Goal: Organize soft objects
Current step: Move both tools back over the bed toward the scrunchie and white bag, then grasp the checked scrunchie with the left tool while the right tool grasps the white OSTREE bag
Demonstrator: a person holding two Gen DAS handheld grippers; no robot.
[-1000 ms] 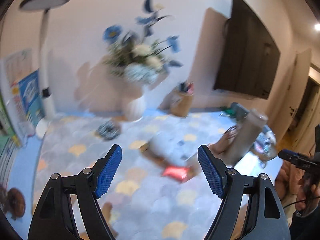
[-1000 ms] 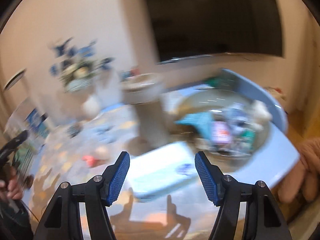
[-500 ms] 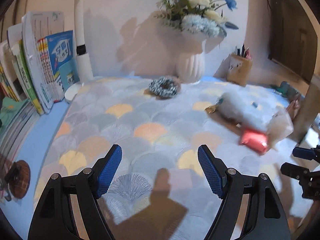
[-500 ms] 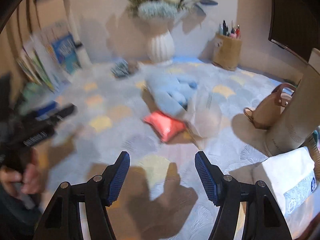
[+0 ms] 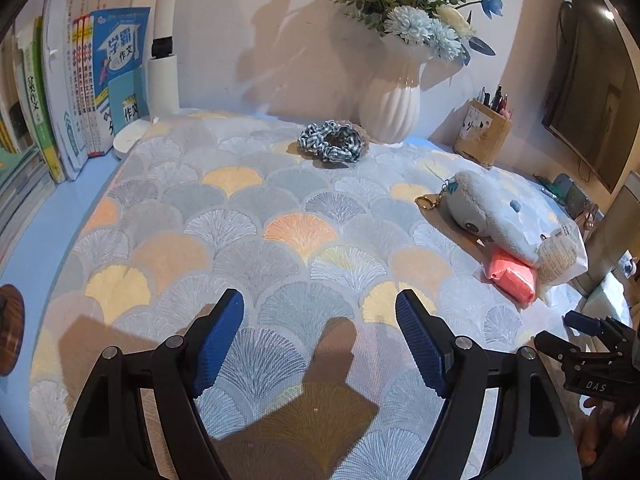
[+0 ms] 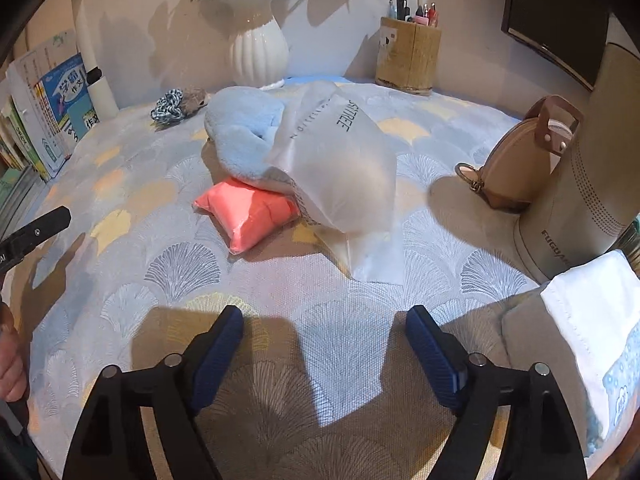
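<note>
Two printed words show: "FUGUA…" on grey cylinder (image 6: 576,200), "DAS" on right gripper (image 5: 592,360).

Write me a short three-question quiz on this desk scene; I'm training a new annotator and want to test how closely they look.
1. True or false: the pink packet lies partly under the blue plush toy.
2. Which item sits nearest the white vase?
A. the checked scrunchie
B. the tan round purse
C. the translucent plastic bag
3. Is anything between the fingers of the left hand-held gripper or the right hand-held gripper?

Key
1. True: the toy's lower end rests over the packet's back edge.
2. A.
3. No. The left is open over bare mat; the right's jaws are opening, with nothing between them.
</note>
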